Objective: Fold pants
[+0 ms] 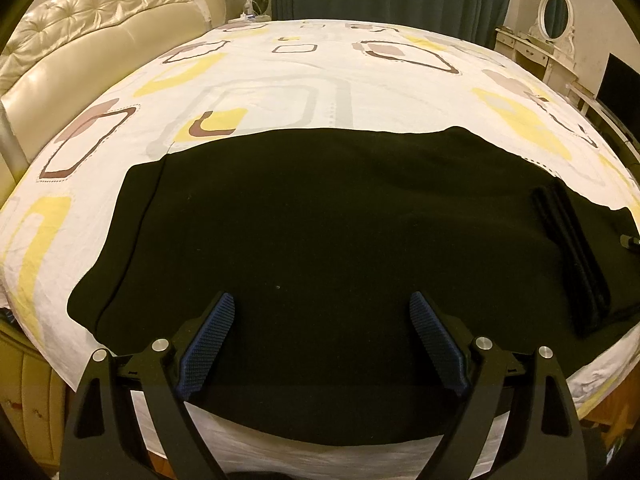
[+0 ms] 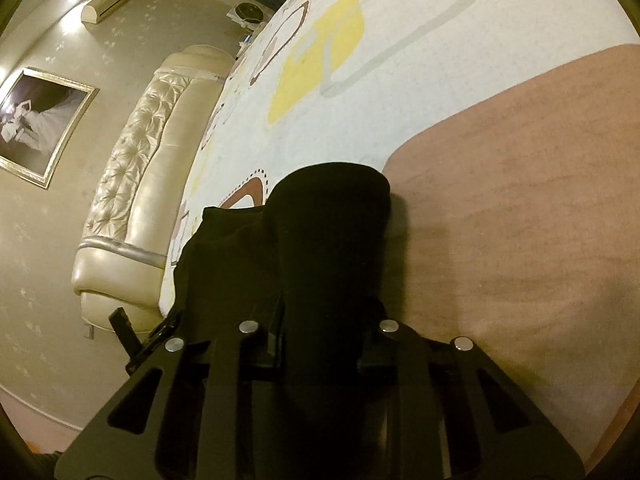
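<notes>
Currently the black soft-knit pants (image 1: 320,220) lie spread flat across the near part of the bed, on the white bedsheet with yellow and brown rounded-rectangle print (image 1: 280,72); one hem end reaches toward the cream tufted headboard (image 1: 100,32) at left, the rest runs off to the right.

Left gripper (image 1: 322,340): hovers over the near edge of the cloth, jaws wide apart, blue ribbed pads (image 1: 208,344) clear of the fabric, nothing held.

Right gripper (image 2: 324,320): jaws drawn close on a bunched fold of the same black cloth, which stands up between them as a thick dark roll; the pads themselves are hidden by it.

Handling judgement: light, limp, matte fabric, no stiffness; it will drape and sag from any single pinch, and layers may slide apart. Not fragile. Best holds look like the hem or waistband edges, both layers pinched together, one gripper per corner so the fold line stays straight. A mid-panel pinch would only raise a tent.
</notes>
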Action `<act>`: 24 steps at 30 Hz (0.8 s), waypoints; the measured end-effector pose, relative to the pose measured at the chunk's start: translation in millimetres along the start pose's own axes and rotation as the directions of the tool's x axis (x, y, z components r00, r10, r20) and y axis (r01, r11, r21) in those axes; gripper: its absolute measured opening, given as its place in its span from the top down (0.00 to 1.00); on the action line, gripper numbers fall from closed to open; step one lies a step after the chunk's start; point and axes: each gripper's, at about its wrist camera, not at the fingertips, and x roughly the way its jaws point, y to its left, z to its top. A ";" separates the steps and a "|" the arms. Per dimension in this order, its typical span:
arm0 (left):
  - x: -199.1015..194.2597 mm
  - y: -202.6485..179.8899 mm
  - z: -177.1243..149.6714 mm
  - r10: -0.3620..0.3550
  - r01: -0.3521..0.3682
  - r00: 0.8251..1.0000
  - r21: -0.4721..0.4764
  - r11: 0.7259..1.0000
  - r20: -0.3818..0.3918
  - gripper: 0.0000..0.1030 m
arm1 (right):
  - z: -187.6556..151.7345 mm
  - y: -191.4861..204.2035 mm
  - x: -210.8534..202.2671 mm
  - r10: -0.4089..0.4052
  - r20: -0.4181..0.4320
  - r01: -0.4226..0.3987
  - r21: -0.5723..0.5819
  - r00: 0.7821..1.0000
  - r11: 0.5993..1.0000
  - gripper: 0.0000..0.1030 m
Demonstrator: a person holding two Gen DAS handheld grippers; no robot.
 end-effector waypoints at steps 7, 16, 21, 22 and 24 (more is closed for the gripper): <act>0.6 1.9 -0.3 -0.006 0.006 1.000 -0.003 1.000 0.005 0.14 | -1.3 -0.2 -1.0 -0.010 0.013 0.009 0.020 1.000 1.000 0.76; 0.7 7.9 -1.6 -0.050 0.050 0.998 -0.002 0.999 0.023 0.13 | -16.5 5.6 -23.6 -0.089 0.152 0.075 0.090 0.984 0.993 0.58; -0.1 8.0 -0.4 -0.067 0.067 0.998 0.019 0.998 0.014 0.13 | -31.1 22.7 -48.5 -0.192 0.266 0.167 0.117 0.944 0.979 0.54; -0.3 8.2 0.0 -0.071 0.071 0.997 0.024 0.997 0.010 0.13 | -35.3 28.4 -54.3 -0.193 0.294 0.163 0.122 0.936 0.979 0.54; -1.3 9.5 1.5 -0.085 0.085 0.996 0.031 0.996 -0.005 0.13 | -42.7 40.6 -61.9 -0.184 0.333 0.152 0.119 0.925 0.981 0.52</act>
